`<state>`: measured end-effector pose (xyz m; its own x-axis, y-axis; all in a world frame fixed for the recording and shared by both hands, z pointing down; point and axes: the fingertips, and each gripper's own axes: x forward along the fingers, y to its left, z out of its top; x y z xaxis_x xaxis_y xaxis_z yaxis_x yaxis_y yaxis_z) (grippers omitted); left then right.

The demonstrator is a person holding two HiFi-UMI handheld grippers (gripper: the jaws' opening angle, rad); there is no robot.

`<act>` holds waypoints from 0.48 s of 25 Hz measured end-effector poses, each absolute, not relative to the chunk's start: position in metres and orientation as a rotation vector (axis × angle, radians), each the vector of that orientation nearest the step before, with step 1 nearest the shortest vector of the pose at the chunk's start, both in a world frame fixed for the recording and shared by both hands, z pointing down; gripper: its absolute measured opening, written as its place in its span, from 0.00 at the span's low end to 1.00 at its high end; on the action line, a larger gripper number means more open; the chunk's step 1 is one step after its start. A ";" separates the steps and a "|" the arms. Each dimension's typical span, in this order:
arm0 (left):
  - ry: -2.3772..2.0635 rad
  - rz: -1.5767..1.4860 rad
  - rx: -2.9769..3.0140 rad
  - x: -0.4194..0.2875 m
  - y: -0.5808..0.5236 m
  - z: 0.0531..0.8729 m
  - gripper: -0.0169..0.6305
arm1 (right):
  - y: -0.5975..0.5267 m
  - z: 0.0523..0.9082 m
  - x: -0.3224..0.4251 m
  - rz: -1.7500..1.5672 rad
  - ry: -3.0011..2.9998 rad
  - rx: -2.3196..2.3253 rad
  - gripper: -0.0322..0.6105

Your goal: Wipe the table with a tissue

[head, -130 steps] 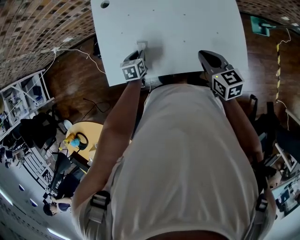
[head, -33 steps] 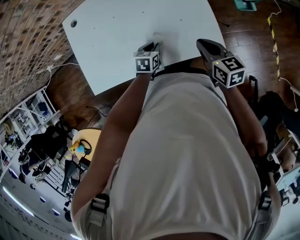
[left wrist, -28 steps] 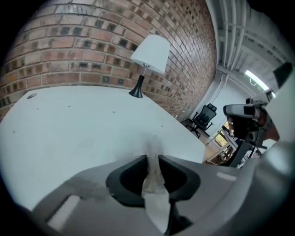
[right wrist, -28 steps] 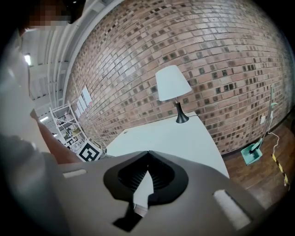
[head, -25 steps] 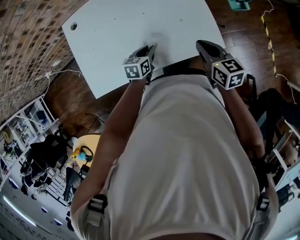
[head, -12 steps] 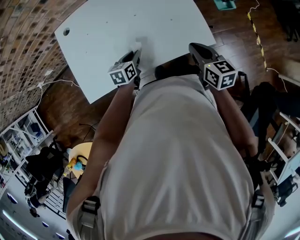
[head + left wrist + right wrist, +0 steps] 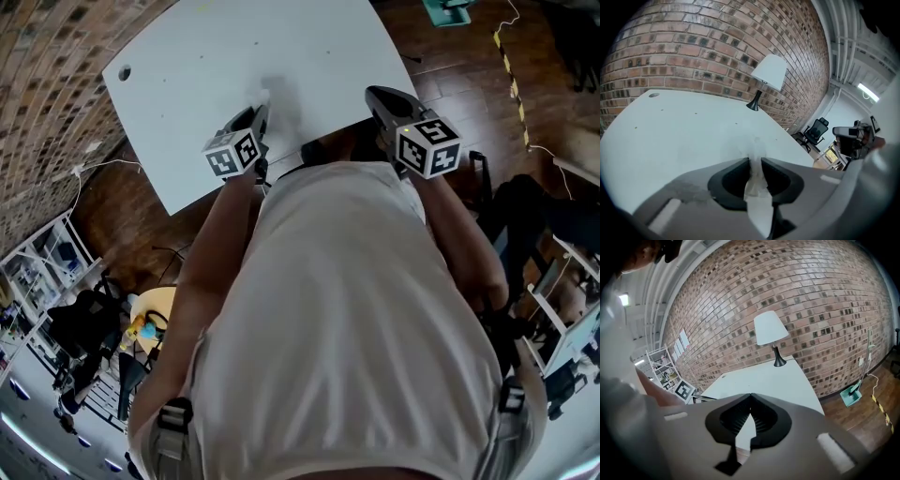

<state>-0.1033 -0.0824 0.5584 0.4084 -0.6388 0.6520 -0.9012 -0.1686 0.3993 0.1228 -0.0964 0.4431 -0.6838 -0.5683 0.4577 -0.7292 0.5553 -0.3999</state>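
**Table** (image 7: 216,56): white top, bare; one round cable hole (image 7: 124,72) near its far left corner. The left edge runs along a brick wall (image 7: 708,42).

**Table lamp** (image 7: 768,72): white shade on a thin stem with a dark cone base. It stands upright at the far edge of the table, close against the brick wall, well apart from both grippers.

**Tissue** (image 7: 755,187): white and crumpled into a narrow strip. It is pinched between the jaws of the left gripper, and its free end sticks out ahead of the jaw tips and reaches down to the tabletop. It sits just inside the near edge of the table, about midway along it.

**Left gripper** (image 7: 258,111): the jaws are clamped on the tissue, held slightly apart by its thickness. It points down at the tabletop over the near edge.

**Right gripper** (image 7: 380,94): the jaw tips are closed together with nothing between them. It sits at the near edge close to the near right corner, apart from the tissue. Whether it touches the table cannot be told.

**Office chair** (image 7: 816,131): dark, on the floor beyond the right edge of the table.
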 end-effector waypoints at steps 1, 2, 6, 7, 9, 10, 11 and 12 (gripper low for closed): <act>-1.319 0.432 1.899 -0.099 -0.089 0.557 0.16 | -0.103 0.443 0.127 0.833 -2.518 1.074 0.06; -1.324 0.430 1.898 -0.095 -0.095 0.556 0.16 | -0.109 0.443 0.132 0.833 -2.519 1.071 0.06; -1.337 0.431 1.895 -0.078 -0.112 0.554 0.16 | -0.123 0.447 0.143 0.840 -2.524 1.027 0.06; -1.336 0.434 1.899 -0.073 -0.116 0.553 0.16 | -0.127 0.448 0.146 0.841 -2.524 1.017 0.06; -1.337 0.444 1.900 -0.065 -0.122 0.552 0.16 | -0.135 0.449 0.153 0.846 -2.524 1.003 0.06; -1.339 0.452 1.897 -0.063 -0.125 0.551 0.16 | -0.139 0.449 0.155 0.849 -2.526 0.995 0.06; -1.342 0.461 1.892 -0.061 -0.127 0.551 0.16 | -0.143 0.450 0.157 0.851 -2.527 0.986 0.06; -1.344 0.470 1.887 -0.060 -0.130 0.552 0.16 | -0.147 0.450 0.159 0.854 -2.527 0.977 0.06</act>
<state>-0.0603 -0.1302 0.5517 0.3786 -0.6380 0.6706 -0.9168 -0.1588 0.3665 0.1586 -0.1469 0.4503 -0.7239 -0.5091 0.4656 -0.6872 0.5922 -0.4208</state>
